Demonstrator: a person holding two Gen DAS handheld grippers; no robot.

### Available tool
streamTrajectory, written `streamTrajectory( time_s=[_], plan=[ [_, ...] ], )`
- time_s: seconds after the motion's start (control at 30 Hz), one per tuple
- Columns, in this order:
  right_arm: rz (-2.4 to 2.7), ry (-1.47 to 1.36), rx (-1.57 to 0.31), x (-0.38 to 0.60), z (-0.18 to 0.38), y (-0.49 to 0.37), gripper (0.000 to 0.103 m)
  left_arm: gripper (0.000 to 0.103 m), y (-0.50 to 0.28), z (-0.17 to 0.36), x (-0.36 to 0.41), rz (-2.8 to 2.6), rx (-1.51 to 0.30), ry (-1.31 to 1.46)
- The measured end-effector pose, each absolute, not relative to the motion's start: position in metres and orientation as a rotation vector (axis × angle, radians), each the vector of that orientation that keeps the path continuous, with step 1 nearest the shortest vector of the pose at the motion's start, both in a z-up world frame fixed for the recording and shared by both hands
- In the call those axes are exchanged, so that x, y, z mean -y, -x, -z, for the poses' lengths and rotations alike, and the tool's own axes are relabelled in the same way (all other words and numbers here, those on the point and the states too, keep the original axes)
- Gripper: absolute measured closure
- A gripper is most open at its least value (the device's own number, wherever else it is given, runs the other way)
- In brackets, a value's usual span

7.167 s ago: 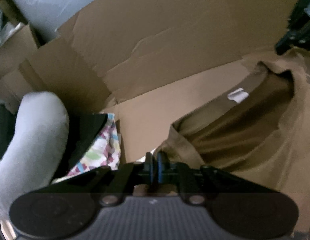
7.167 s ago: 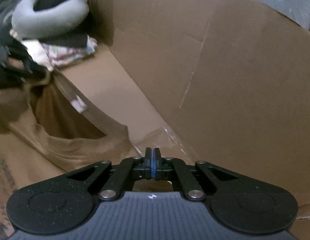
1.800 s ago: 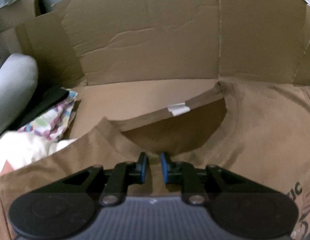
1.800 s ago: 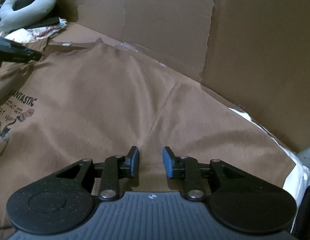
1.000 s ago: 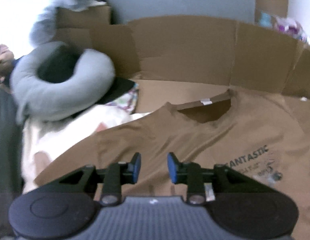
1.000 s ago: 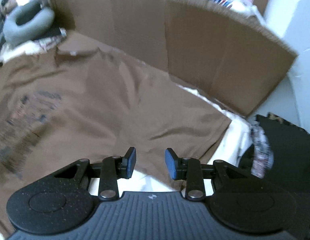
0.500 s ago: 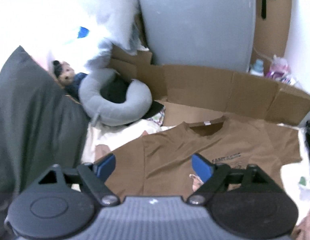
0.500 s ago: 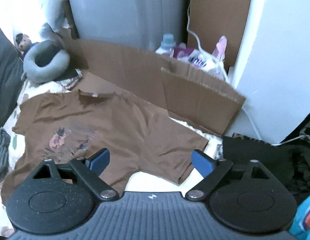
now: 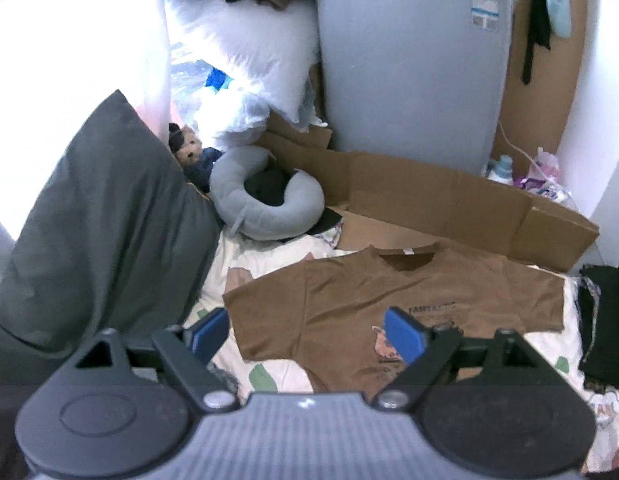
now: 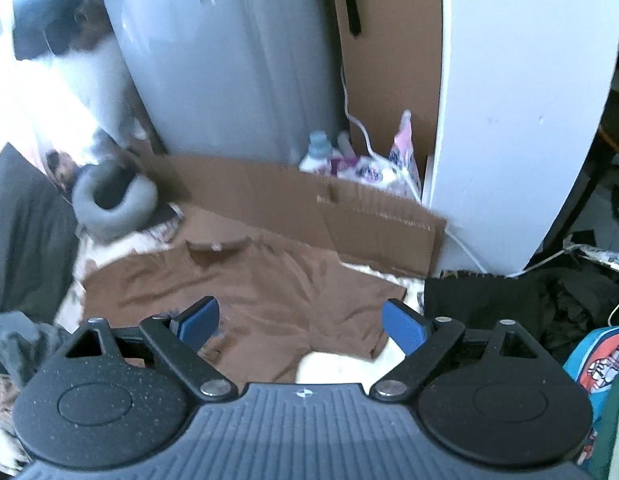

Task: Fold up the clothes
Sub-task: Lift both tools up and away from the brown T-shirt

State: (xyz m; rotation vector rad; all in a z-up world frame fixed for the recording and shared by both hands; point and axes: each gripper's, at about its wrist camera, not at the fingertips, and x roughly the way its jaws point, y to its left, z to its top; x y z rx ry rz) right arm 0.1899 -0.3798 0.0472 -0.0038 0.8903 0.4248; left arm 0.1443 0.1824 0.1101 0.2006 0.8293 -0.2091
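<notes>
A brown T-shirt [image 9: 393, 296] is lying spread out, print side up, on a bed covered by a white patterned sheet [image 9: 265, 376], its neck opening pointing toward a long strip of flattened cardboard [image 9: 449, 204] that is standing along the bed's far edge. The right sleeve end of the shirt is reaching almost to the cardboard's corner in the right wrist view. Both grippers are hanging high above the bed, looking down on it — the left gripper [image 9: 307, 332] with its jaws spread wide and nothing between them, the right gripper [image 10: 301, 322] likewise wide apart and empty.

At the left, a dark grey pillow [image 9: 101, 232] is leaning upright, and a grey neck pillow [image 9: 265, 212] is sitting just beyond it with something black inside its curve. A small stuffed toy [image 9: 189, 152] is peeking out behind. A tall grey mattress-like slab [image 9: 409, 64] is standing against the wall — a white pillow [image 9: 249, 40] is propped beside it. Behind the cardboard, a bottle [image 10: 317, 152] and some bags are crowding the corner next to a white panel [image 10: 521, 112]. Black clothing [image 10: 489, 300] is lying heaped at the right of the bed.
</notes>
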Motion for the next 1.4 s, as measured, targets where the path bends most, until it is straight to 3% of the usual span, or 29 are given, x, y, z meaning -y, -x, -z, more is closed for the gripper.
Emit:
streamTrajectory(
  time_s=[0.23, 0.7, 1.2, 1.4],
  plan=[
    [-0.452, 0.023, -0.829, 0.386, -0.113, -0.159, 0.011, 0.010, -0.110, -0.153, -0.186, 0.215, -0.766, -0.188],
    [-0.492, 0.017, -0.762, 0.431, -0.187, -0.137, 0.011, 0.010, -0.067, -0.169, -0.206, 0.145, -0.771, -0.156],
    [-0.579, 0.002, -0.829, 0.498, -0.146, -0.091, 0.011, 0.007, -0.023, -0.170, -0.223, 0.144, -0.751, -0.068],
    [-0.551, -0.079, -0.842, 0.517, -0.115, -0.072, 0.011, 0.006, -0.010, -0.129, -0.237, 0.137, -0.762, -0.064]
  ],
)
